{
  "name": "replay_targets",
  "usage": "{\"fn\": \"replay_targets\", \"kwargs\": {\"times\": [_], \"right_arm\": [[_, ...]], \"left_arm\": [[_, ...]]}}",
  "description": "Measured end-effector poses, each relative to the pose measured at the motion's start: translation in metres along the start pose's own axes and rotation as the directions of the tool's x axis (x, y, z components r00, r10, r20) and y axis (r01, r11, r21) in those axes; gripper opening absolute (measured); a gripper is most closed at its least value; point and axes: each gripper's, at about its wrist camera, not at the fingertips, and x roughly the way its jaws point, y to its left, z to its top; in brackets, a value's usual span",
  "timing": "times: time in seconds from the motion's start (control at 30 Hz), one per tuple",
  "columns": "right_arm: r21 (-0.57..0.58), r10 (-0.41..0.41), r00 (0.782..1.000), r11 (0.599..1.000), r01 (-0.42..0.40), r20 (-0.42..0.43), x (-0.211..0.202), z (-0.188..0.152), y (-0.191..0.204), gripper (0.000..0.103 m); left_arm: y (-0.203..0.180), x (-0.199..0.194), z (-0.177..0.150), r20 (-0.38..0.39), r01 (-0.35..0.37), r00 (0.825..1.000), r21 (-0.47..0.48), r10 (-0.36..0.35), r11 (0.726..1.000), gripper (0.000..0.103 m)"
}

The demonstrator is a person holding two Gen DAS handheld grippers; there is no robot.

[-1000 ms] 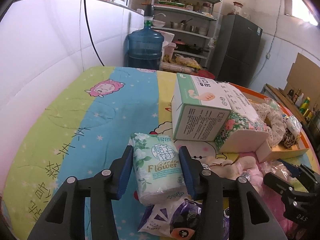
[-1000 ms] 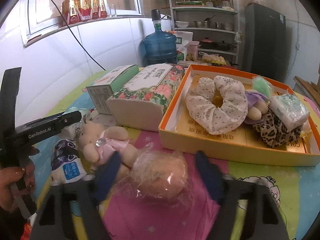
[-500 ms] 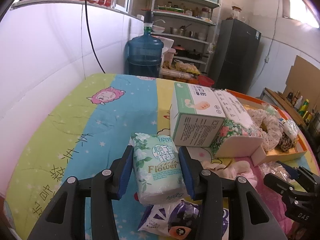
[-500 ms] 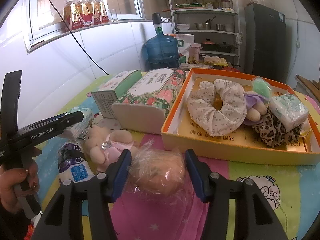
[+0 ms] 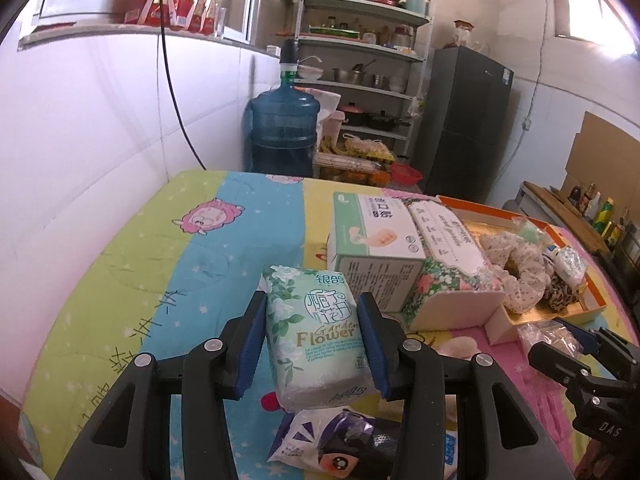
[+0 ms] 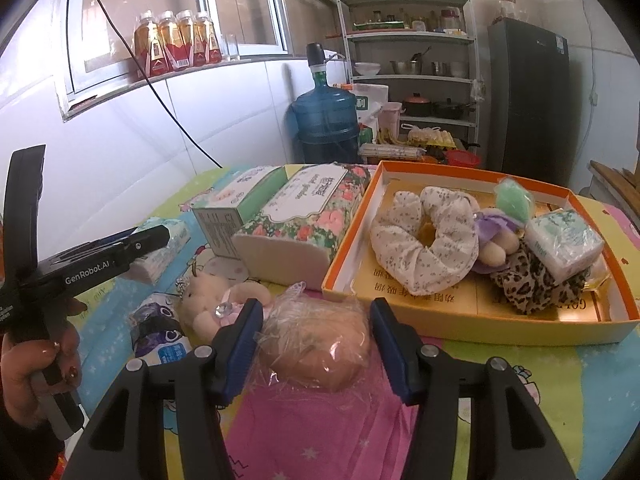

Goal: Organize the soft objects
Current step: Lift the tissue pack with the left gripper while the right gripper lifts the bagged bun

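Lifted since the earlier frame, the Garden Flower tissue pack point(image 5: 316, 332) is being held above the table point(image 5: 160, 264) by the left gripper point(image 5: 316, 344) (clamped on both sides); the wrapped bun point(image 6: 316, 344) is being squeezed by the right gripper point(image 6: 316, 348) beside the orange tray point(image 6: 472, 324).

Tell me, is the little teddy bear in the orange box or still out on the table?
Out. The teddy bear lies on the tablecloth left of the orange box, beside the flowery tissue pack.
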Motion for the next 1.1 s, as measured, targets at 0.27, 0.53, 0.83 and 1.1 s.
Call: {"fn": "replay_targets", "kwargs": {"times": [0.27,0.53,0.83,1.1], "right_arm": [[-0.006,-0.007,1.0,1.0,0.008,0.027,-0.009,0.007,-0.004,0.056],[-0.009,-0.025,0.998,1.0,0.025,0.051,-0.018,0.015,-0.013,0.056],[0.001,-0.05,0.996,0.999,0.05,0.07,-0.026,0.02,-0.027,0.056],[0.009,-0.068,0.994,0.998,0.068,0.086,-0.033,0.025,-0.041,0.056]], "left_arm": [[-0.009,-0.008,0.012,0.029,0.01,1.0,0.02,-0.01,1.0,0.047],[-0.027,-0.011,0.023,0.049,0.034,0.998,0.051,-0.037,0.998,0.047],[-0.053,-0.011,0.033,0.063,0.072,0.995,0.088,-0.078,0.993,0.047],[-0.079,-0.01,0.042,0.073,0.109,0.99,0.122,-0.118,0.987,0.047]]}}
